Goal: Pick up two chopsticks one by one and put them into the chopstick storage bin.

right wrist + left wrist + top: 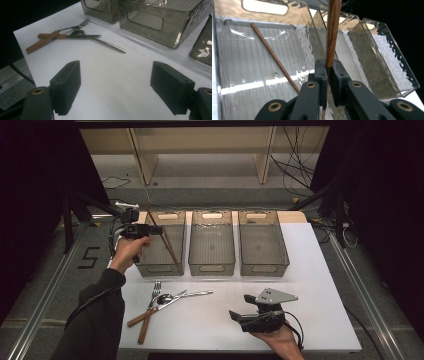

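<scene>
Your left gripper (327, 75) clamps a chopstick (332, 32) over the left bin (172, 265); right gripper (125, 90) fingers stand apart near the tabletop's (320, 285) front edge.

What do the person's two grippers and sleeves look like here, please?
Both grippers are black. The right gripper carries a grey three-cornered plate on top and trails a black cable. Its fingers are blocky, on arms with brass-coloured pivots. The left gripper matches. The left sleeve is dark.

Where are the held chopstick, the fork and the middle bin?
chopstick (333, 32), left gripper view, wooden shaft above the tongs.
fork (155, 288), high view, its prongs.
middle bin (212, 268), high view, near wall.
</scene>
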Available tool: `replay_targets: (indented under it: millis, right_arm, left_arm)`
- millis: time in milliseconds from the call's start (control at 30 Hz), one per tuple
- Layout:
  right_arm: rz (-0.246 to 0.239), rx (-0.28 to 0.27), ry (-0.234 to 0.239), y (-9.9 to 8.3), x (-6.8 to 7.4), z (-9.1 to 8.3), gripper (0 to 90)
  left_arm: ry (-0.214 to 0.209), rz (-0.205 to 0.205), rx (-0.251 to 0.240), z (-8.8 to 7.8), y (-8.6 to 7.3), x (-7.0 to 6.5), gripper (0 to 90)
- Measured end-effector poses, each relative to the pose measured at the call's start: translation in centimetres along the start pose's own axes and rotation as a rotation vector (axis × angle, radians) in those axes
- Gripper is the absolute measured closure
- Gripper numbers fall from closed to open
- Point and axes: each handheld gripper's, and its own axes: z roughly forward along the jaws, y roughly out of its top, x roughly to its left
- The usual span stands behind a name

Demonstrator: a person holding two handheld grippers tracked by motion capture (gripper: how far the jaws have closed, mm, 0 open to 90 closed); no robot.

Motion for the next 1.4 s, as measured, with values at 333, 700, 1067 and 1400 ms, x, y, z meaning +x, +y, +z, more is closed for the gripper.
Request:
replay_targets:
  millis: [333, 700, 1067, 1400]
  right_arm:
    - [0.0, -0.002, -0.001, 0.0, 0.0, -0.1, 25.4]
    - [-0.002, -0.002, -0.003, 0.0, 0.0, -0.1, 25.4]
    - [0.003, -0.004, -0.003, 0.0, -0.1, -0.2, 25.5]
    - [0.0, -0.007, 0.004, 0.1, -0.1, -0.2, 25.4]
  left_arm:
    - [-0.002, -0.016, 0.048, 1.2, -0.7, 0.0, 84.1]
    - [0.018, 0.009, 0.054, 1.6, -0.9, -0.3, 73.7]
    - [0.065, 0.031, 0.051, 2.1, -0.6, -1.0, 31.0]
    - [0.029, 0.082, -0.008, 0.2, -1.4, -1.9, 22.1]
